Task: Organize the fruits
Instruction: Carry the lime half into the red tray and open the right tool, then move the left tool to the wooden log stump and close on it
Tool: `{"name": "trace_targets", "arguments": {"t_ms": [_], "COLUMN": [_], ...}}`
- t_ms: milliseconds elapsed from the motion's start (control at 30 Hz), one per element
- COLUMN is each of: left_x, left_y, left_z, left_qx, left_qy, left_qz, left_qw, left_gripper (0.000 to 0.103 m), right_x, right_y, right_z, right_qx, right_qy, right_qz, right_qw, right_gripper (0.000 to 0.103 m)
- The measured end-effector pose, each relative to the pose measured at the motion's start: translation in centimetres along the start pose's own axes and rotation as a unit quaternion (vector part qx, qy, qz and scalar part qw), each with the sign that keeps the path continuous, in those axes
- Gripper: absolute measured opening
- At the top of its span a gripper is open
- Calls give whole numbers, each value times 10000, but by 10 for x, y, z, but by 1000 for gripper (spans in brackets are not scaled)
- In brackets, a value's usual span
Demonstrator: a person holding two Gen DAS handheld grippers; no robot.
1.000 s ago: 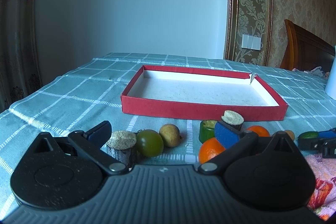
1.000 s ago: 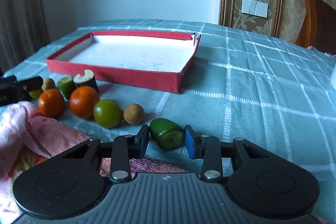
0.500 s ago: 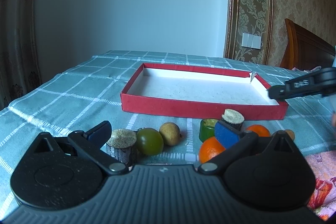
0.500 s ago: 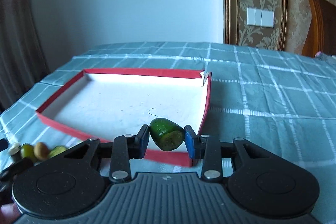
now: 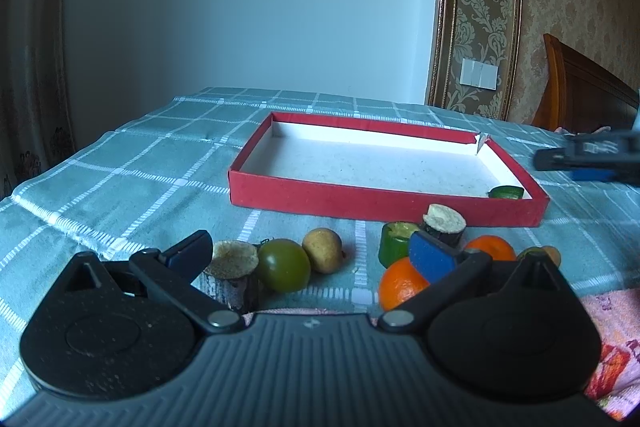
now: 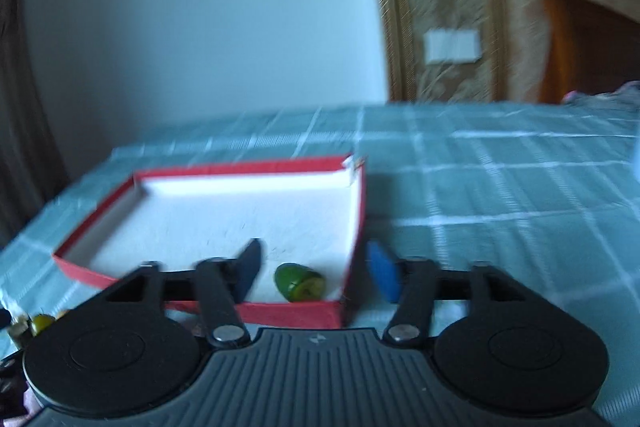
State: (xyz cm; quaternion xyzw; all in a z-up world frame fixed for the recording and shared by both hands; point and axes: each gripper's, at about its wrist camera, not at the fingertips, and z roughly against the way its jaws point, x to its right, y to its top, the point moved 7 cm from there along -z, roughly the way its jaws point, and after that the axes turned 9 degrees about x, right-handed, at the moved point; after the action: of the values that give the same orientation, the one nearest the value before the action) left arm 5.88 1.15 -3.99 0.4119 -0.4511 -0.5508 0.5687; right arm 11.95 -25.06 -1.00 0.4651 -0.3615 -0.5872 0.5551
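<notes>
A shallow red box with a white floor sits on the checked cloth. A cut green fruit piece lies in its near right corner, also seen as a green piece from the left wrist. My right gripper hovers above that corner; its jaws are opening and the piece lies free below them. My left gripper stands open over a row of fruit: a cork-topped stub, a green fruit, a tan fruit, a green cup piece and two oranges.
The red box lies behind the fruit row. A pink patterned cloth lies at the near right. The right gripper's side shows at the right edge. A wooden headboard stands behind the table.
My right gripper carried the green piece from the table to over the box, then let it go into the near right corner. The left gripper kept still.
</notes>
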Motion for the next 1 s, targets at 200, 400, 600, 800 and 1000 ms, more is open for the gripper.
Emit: {"name": "trace_targets", "arguments": {"t_ms": [200, 400, 600, 800, 1000], "left_x": [1, -2, -2, -5, -21], "left_y": [0, 1, 4, -4, -6], "left_z": [0, 0, 18, 47, 47], "left_qx": [-13, 27, 303, 420, 254], "left_qy": [17, 149, 218, 92, 304], "left_qz": [-27, -3, -298, -686, -549], "left_qw": [10000, 9999, 9989, 9967, 9977], "left_gripper": [103, 103, 103, 103, 103], "right_x": [13, 20, 20, 21, 24], "right_y": [-37, -44, -46, -45, -46], "right_z": [19, 13, 15, 17, 15], "right_qx": [-138, -323, -289, -239, -294], "right_qy": [-243, -271, -301, -214, -118], "right_qz": [18, -300, -347, -423, -588], "right_qw": [9996, 9987, 9985, 9986, 9978], "right_gripper": [75, 82, 82, 82, 82]}}
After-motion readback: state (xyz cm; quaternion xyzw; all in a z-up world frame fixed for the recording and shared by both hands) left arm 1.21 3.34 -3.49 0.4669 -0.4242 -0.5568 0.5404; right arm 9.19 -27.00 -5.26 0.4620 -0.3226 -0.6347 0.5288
